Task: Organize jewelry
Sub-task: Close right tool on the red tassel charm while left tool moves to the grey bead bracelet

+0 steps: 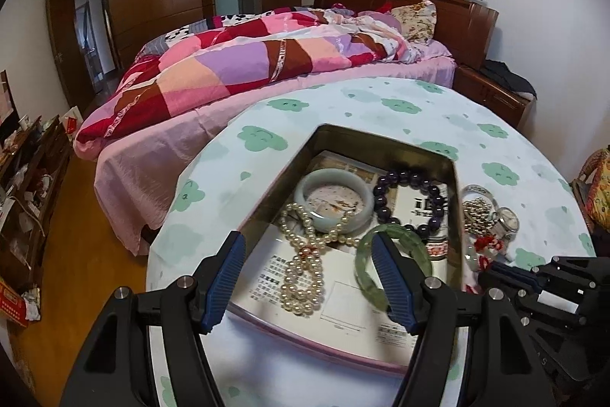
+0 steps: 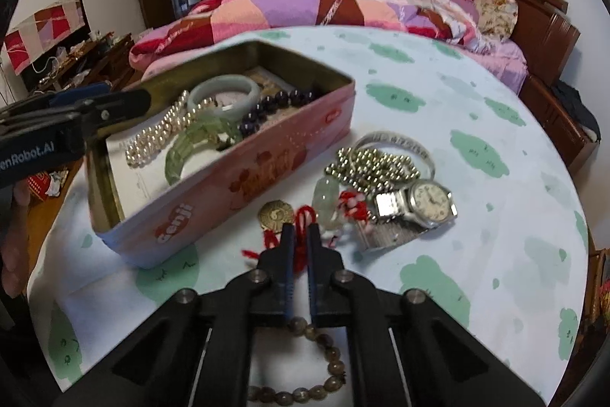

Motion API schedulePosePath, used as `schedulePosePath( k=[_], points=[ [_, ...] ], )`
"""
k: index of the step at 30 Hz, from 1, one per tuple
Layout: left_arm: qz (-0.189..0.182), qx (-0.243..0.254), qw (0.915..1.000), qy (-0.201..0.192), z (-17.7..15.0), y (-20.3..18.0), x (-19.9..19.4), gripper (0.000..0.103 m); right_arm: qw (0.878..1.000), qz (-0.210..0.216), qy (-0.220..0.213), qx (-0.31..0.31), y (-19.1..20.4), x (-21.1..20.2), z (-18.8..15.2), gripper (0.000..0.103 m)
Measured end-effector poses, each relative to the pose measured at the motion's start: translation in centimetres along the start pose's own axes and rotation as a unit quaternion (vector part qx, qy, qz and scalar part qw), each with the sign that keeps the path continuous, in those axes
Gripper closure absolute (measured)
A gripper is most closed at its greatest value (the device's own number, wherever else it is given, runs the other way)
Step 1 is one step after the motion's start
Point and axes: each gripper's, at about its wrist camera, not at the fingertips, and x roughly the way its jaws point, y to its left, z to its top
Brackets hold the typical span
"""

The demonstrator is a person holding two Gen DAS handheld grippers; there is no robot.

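Fingers (image 2: 289, 243) of right gripper (image 2: 300, 235) pinch twisted red cord (image 2: 301, 222) beside brass medallion (image 2: 275, 214).

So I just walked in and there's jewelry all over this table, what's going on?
Someone with two handheld grippers is sorting jewelry into a pink tin. A pearl necklace, two jade bangles and a dark bead bracelet are already inside. The right gripper is closed on a red cord beside the tin, near a watch and silver bead chain waiting on the table. The left gripper hovers open over the tin.
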Motion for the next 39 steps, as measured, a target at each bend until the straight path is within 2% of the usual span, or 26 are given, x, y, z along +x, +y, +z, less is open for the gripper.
schedulePosePath(
  k=[13, 18, 21, 23, 25, 26, 29, 31, 33, 36, 37, 38, 39],
  points=[
    [-0.039, 0.028, 0.9986, -0.02, 0.3, -2.3, -1.9, 0.034, 0.994, -0.001, -0.085, 0.062, -3.2, -5.7, 0.8, 0.099],
    [-0.062, 0.062, 0.9959, -0.024, -0.1, -4.5, -2.6, 0.034, 0.994, -0.005, -0.081, 0.072, -4.3, -6.0, 0.4, 0.099],
    [-0.056, 0.069, 0.9959, -0.02, -0.3, -5.0, -2.3, 0.034, 0.996, 0.004, -0.059, 0.062, -4.0, -5.1, 0.2, 0.097],
    [-0.052, 0.065, 0.9964, -0.017, -0.3, -4.7, -2.1, 0.034, 0.997, 0.005, -0.052, 0.057, -3.7, -4.4, 0.0, 0.081],
    [-0.047, 0.058, 0.997, -0.017, -0.2, -4.4, -2.1, 0.034, 0.997, 0.013, -0.045, 0.058, -3.6, -3.7, -0.1, 0.04],
    [-0.044, 0.054, 0.9974, -0.018, -0.1, -4.2, -2.0, 0.034, 0.997, 0.007, -0.046, 0.056, -3.4, -3.4, 0.0, 0.037],
    [-0.038, 0.043, 0.9982, -0.018, 0.0, -3.6, -1.8, 0.033, 0.999, 0.003, -0.033, 0.044, -3.0, -2.6, 0.0, 0.037],
    [-0.033, 0.036, 0.9987, -0.014, 0.0, -3.4, -1.6, 0.026, 0.999, -0.002, -0.029, 0.035, -2.7, -2.2, 0.1, 0.038],
    [-0.027, 0.031, 0.9991, -0.01, 0.0, -3.3, -1.3, 0.024, 0.999, -0.005, -0.019, 0.025, -2.4, -1.4, 0.3, 0.039],
    [-0.031, 0.032, 0.999, -0.008, -0.1, -3.3, -1.2, 0.024, 1.0, -0.002, -0.01, 0.017, -2.1, -0.6, 0.3, 0.046],
    [-0.03, 0.033, 0.999, -0.007, -0.1, -3.4, -1.2, 0.024, 1.0, -0.004, -0.004, 0.012, -2.0, -0.2, 0.3, 0.058],
    [-0.031, 0.035, 0.9989, -0.007, -0.2, -3.5, -1.2, 0.024, 1.0, -0.005, 0.001, 0.011, -1.9, 0.2, 0.2, 0.077],
    [-0.033, 0.036, 0.9988, -0.006, -0.2, -3.5, -1.2, 0.024, 1.0, -0.007, 0.002, 0.01, -1.8, 0.3, 0.1, 0.088]
  ],
)
